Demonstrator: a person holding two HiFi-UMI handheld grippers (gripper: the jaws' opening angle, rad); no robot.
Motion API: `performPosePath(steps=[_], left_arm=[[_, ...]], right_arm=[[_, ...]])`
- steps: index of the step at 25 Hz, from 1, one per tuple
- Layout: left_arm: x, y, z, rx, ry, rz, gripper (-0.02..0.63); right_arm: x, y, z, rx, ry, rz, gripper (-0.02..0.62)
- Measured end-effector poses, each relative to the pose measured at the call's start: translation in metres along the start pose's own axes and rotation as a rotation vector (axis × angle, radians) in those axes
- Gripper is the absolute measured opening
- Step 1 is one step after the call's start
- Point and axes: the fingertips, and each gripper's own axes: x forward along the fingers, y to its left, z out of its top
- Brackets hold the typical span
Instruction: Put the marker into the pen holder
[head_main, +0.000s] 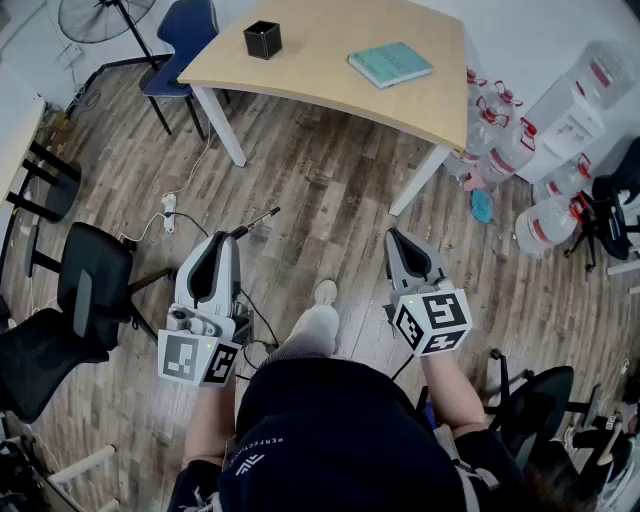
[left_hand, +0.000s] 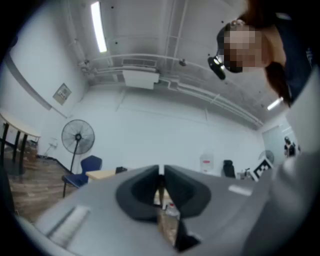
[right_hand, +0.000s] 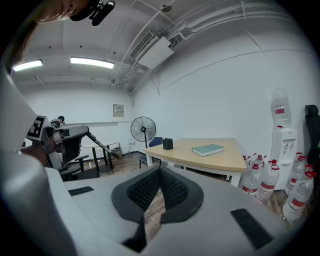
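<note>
Left gripper (head_main: 232, 238) had its jaws closed on the marker (head_main: 258, 220), as far as I could read it: in the head view a thin dark stick poked out past the jaw tips, angled forward and to the right, and it looked close to level. The left gripper view showed the jaws pinched with something thin and dark in the slit. Right gripper (head_main: 392, 235) was closed too, with nothing in it. Pen holder (head_main: 262, 39) sat upright on the table (head_main: 330, 85), on its left part, well apart from both grippers and straight ahead of the left one, so the left was the nearer hand. The teal book (head_main: 390, 63) lay to the holder's right, apart from it. My read: carry forward, then tip the marker's long axis to vertical over the open top.
</note>
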Motion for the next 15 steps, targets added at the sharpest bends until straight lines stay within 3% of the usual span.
performPosePath(steps=[9, 15], left_arm=[[0.038, 0.027, -0.022, -0.044, 0.021, 0.023, 0.031], [0.081, 0.062, -0.023, -0.048, 0.030, 0.052, 0.031]], right_arm=[[0.045, -0.016, -0.001, 0.045, 0.028, 0.024, 0.002], [0.099, -0.027, 0.022, 0.033, 0.035, 0.064, 0.002]])
